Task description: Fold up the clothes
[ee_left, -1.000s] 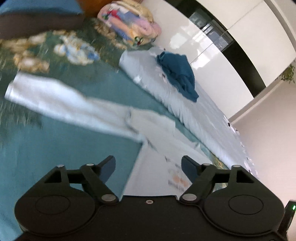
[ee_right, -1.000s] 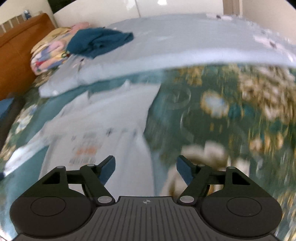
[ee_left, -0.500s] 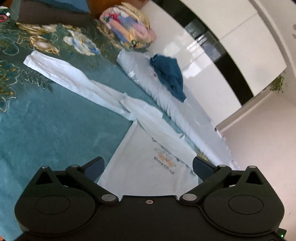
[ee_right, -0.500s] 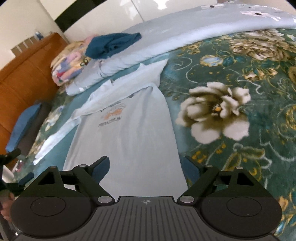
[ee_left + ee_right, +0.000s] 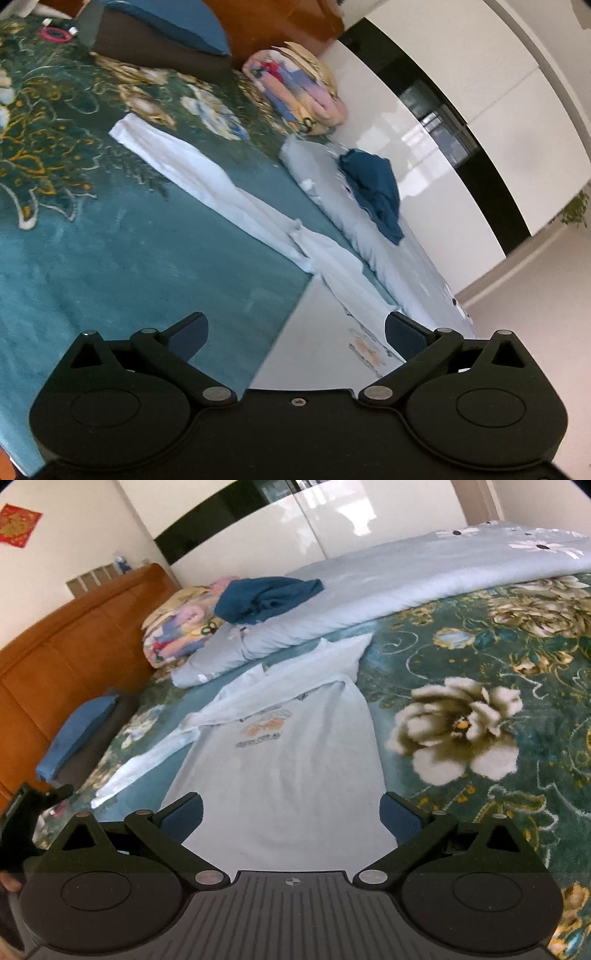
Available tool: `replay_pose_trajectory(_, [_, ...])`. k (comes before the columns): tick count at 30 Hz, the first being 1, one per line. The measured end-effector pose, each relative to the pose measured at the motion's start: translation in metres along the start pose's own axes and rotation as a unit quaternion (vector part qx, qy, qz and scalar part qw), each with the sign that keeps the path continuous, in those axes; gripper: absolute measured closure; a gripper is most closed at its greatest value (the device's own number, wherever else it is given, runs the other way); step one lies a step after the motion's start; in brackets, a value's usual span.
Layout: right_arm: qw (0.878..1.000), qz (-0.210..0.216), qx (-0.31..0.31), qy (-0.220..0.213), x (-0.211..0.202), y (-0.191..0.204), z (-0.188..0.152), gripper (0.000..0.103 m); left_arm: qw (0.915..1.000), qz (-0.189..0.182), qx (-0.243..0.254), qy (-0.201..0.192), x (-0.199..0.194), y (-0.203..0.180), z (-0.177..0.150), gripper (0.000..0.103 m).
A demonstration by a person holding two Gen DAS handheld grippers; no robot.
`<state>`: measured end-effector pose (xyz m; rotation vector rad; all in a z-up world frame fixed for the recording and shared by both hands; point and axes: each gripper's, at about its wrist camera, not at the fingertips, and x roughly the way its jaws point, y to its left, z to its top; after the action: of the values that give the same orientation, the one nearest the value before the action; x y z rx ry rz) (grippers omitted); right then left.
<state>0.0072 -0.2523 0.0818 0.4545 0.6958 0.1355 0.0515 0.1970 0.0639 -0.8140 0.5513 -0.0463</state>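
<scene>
Shirt (image 5: 280,760), white with long sleeves and a small orange print on the chest, lies flat on a green flowered bedspread (image 5: 480,664). One sleeve stretches out toward the wooden headboard (image 5: 74,657). The right gripper (image 5: 291,812) hangs above the shirt's hem, fingers spread wide, holding nothing. The left gripper (image 5: 295,332) is spread too, over the shirt's side edge. A dark blue garment (image 5: 266,598) sits on a pale folded quilt (image 5: 369,598) beyond.

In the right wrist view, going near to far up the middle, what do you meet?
Right gripper, open → white long-sleeved shirt lying flat → pale blue quilt → dark blue garment on it → white wardrobe doors.
</scene>
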Motion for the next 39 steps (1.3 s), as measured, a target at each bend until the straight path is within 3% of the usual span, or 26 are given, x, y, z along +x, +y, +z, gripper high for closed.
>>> replay_pose_trajectory(8, [1.0,-0.024,0.013,-0.003,0.006,0.0,-0.002,0.0,0.9949,0.055,-0.063,-0.056,0.01,0.044,0.032,0.002])
replay_pose_trajectory(15, [0.999,-0.047,0.003,0.001,0.011,0.0,0.002,0.0,0.9803,0.102,-0.107,-0.131,0.032,0.08,0.07,0.003])
replay_pose_trajectory(24, [0.998,-0.06,-0.018,0.001,0.028,0.009,0.015,0.0,0.9596,0.158,-0.142,-0.185,0.068,0.109,0.096,0.009])
replay_pose_trajectory(27, [0.997,-0.065,-0.038,-0.002,0.036,0.02,0.02,0.0,0.9534,0.177,-0.14,-0.2,0.079,0.106,0.102,0.011])
replay_pose_trajectory(32, [0.995,-0.071,-0.063,-0.011,0.045,0.037,0.029,0.0,0.9394,0.209,-0.146,-0.229,0.093,0.102,0.104,0.024])
replay_pose_trajectory(39, [0.994,-0.088,-0.057,-0.023,0.054,0.042,0.04,0.0,0.9303,0.242,-0.111,-0.252,0.11,0.1,0.106,0.034])
